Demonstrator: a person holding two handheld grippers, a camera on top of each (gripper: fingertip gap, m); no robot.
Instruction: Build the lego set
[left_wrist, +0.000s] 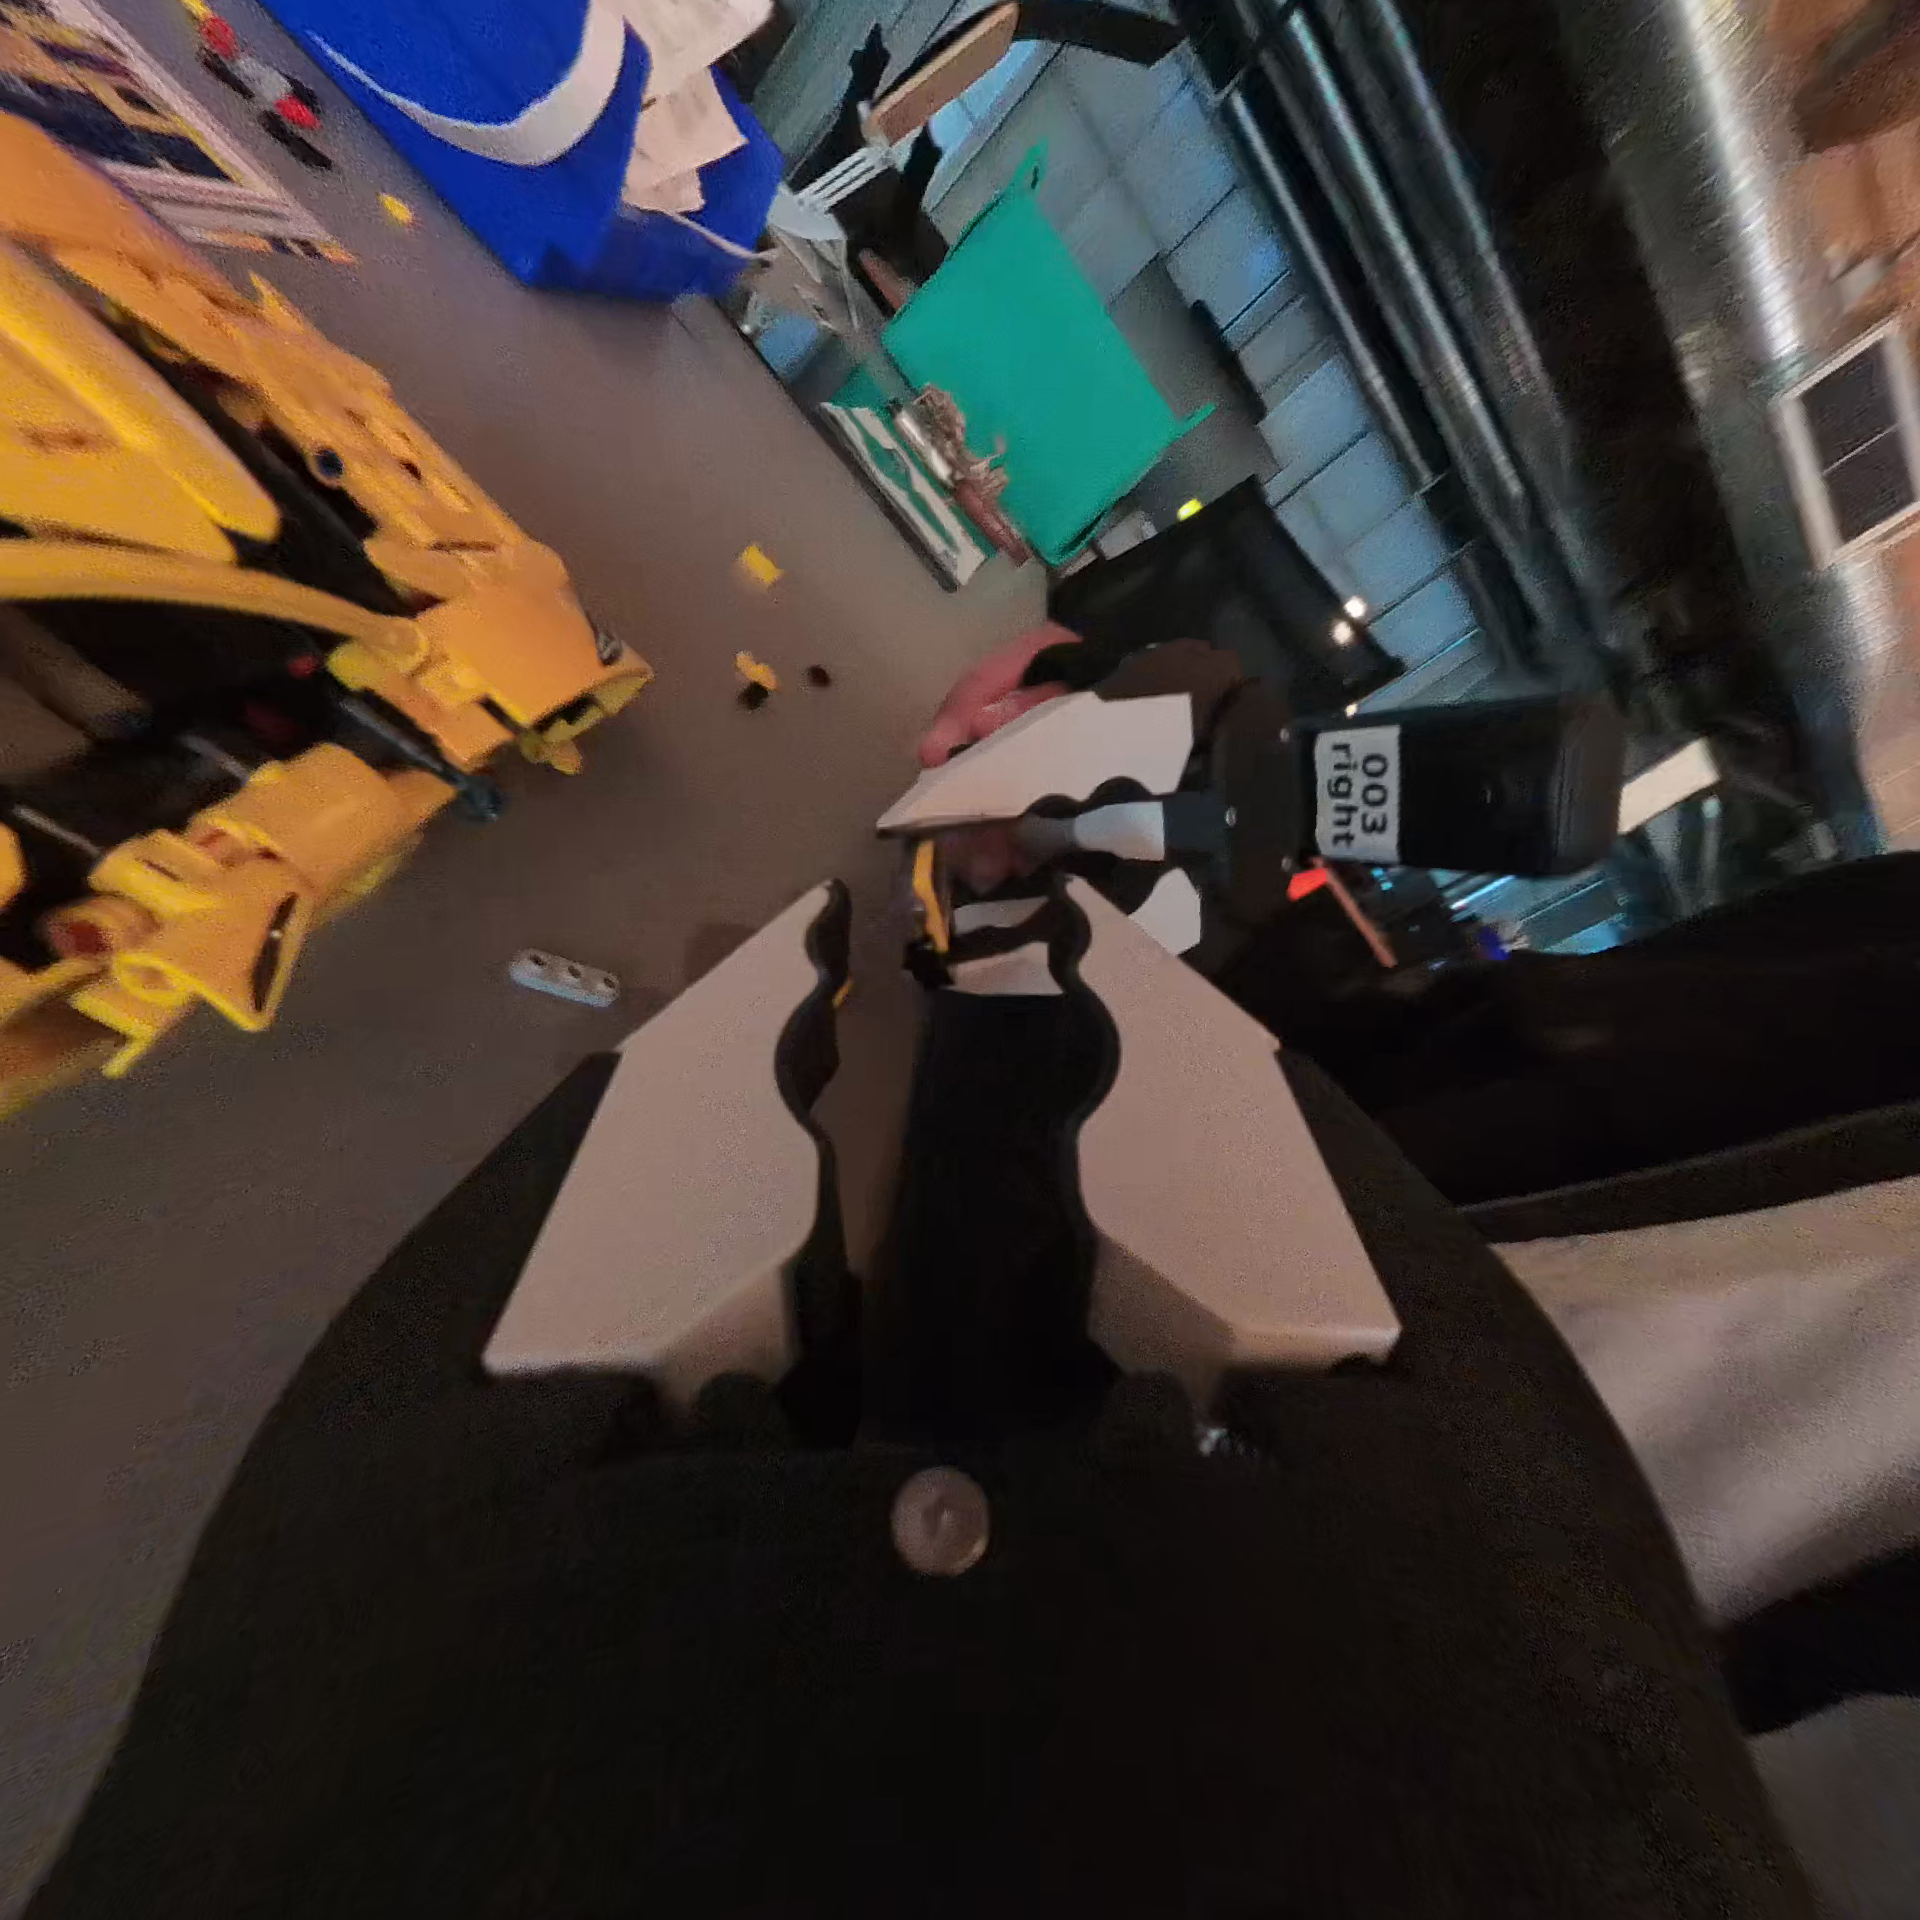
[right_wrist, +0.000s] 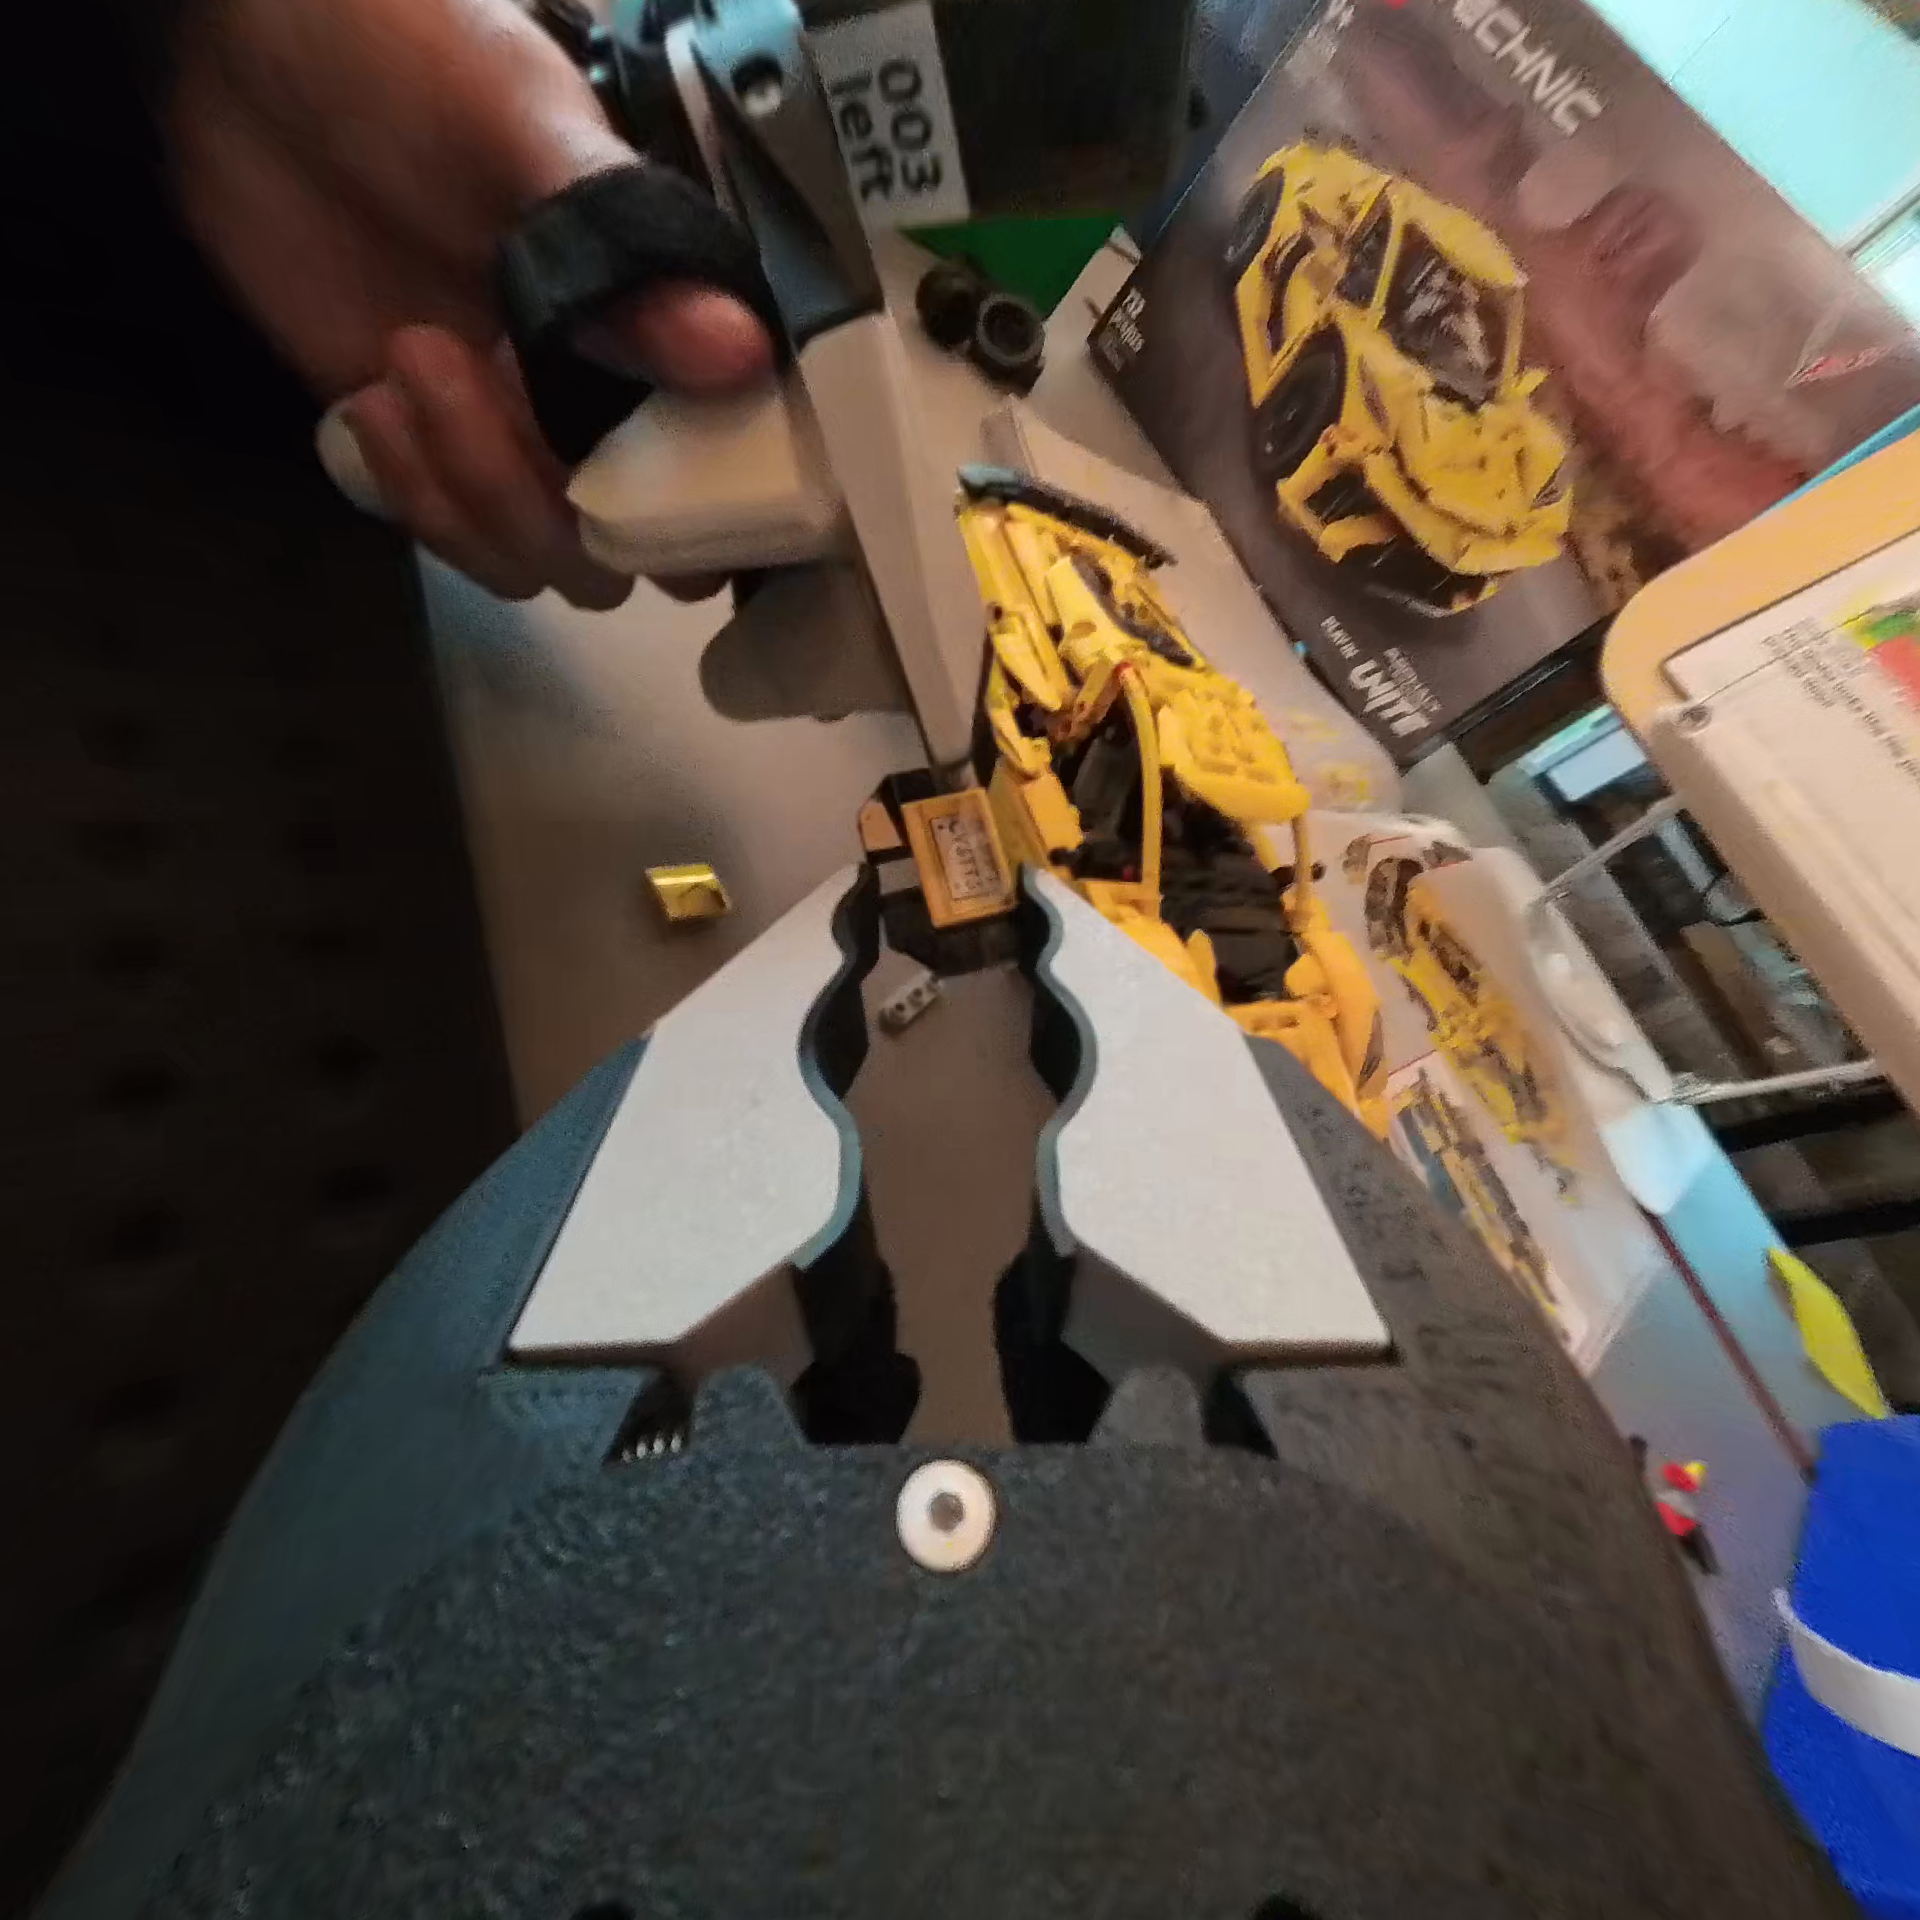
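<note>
While a small yellow-and-black piece is pinched by the left tongs, the right tongs, parted and empty, are shown just below it, car beyond

A partly built yellow plastic lego car lies on the flat grey table. Behind it stands the dark cardboard set box, with black rubber tyres to the box's left. A small pale grey holed beam lies on the table near the car.
</note>
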